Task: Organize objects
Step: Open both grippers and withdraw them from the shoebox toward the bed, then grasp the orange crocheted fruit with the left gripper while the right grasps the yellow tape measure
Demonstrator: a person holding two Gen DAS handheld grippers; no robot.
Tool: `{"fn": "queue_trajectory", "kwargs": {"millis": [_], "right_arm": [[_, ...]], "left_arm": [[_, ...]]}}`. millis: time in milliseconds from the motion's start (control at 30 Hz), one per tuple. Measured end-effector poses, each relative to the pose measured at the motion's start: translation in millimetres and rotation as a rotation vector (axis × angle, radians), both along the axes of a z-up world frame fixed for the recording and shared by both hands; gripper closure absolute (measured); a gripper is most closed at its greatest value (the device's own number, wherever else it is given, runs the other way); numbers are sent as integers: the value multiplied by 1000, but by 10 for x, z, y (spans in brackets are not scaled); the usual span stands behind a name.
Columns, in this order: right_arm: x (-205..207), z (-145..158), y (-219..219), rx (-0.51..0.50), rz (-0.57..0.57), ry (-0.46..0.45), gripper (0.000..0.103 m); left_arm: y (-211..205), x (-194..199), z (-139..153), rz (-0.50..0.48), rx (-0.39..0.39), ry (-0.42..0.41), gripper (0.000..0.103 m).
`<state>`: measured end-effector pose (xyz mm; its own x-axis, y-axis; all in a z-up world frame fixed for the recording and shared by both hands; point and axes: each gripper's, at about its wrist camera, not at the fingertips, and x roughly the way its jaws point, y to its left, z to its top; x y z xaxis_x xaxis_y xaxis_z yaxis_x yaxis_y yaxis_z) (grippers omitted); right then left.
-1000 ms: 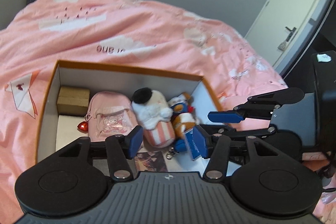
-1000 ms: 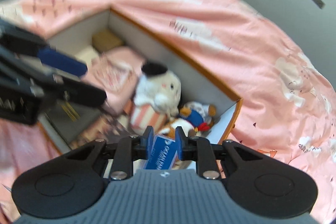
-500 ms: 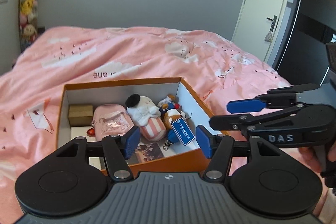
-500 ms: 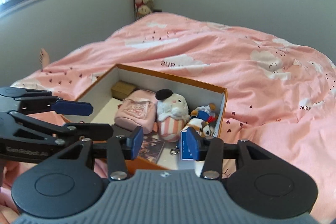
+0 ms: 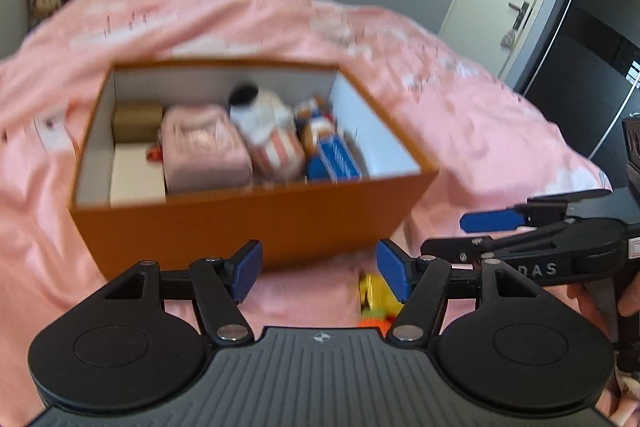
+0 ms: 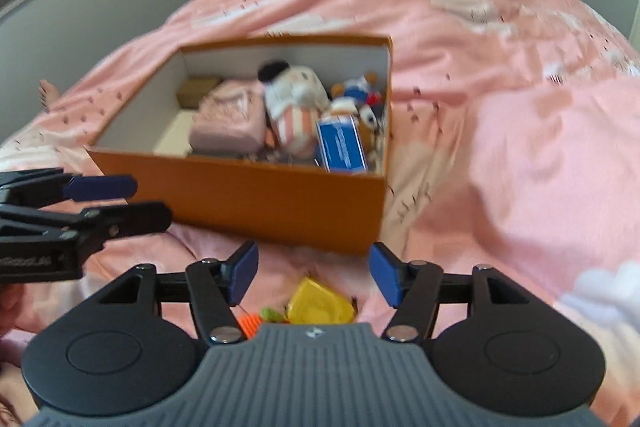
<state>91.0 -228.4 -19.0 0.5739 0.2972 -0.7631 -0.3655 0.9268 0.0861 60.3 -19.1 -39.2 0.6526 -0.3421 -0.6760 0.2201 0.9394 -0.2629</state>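
the yellow toy (image 6: pixel 320 303) lies on the bed (image 6: pixel 500 155) just before the box (image 6: pixel 240 187) — light, likely smooth plastic, best pinched across its middle — with left tongs (image 5: pixel 320 273) and right tongs (image 6: pixel 314 273) both apart, having just been opening, empty.

Open orange box (image 6: pixel 256 199); toys inside
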Motion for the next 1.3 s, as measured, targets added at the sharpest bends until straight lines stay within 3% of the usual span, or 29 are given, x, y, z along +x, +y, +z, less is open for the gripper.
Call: {"fn": "queue_trajectory", "kwargs": {"millis": [133, 233, 333, 467, 633, 767, 900, 1033, 1300], "right_arm": [[22, -176, 7, -77, -13, 17, 41], [55, -300, -55, -78, -32, 65, 54], [89, -399, -124, -52, -54, 113, 65], [126, -488, -134, -34, -45, 143, 66], [163, -583, -169, -8, -49, 178, 66], [176, -607, -197, 8, -57, 187, 66], [184, -623, -191, 9, -53, 191, 65], [190, -634, -189, 10, -55, 196, 65], [186, -621, -175, 16, -52, 196, 60]], "left_arm": [[19, 36, -182, -61, -39, 124, 28], [-64, 38, -311, -126, -60, 186, 28], [-236, 33, -376, -185, -8, 205, 28], [-440, 29, -472, -253, 26, 213, 31], [-635, 91, -613, -309, 89, 236, 42], [-719, 128, -707, -316, 122, 245, 44], [-764, 175, -785, -320, 136, 259, 53], [-714, 189, -825, -306, 103, 280, 56], [-513, 103, -603, -222, 85, 226, 57]]}}
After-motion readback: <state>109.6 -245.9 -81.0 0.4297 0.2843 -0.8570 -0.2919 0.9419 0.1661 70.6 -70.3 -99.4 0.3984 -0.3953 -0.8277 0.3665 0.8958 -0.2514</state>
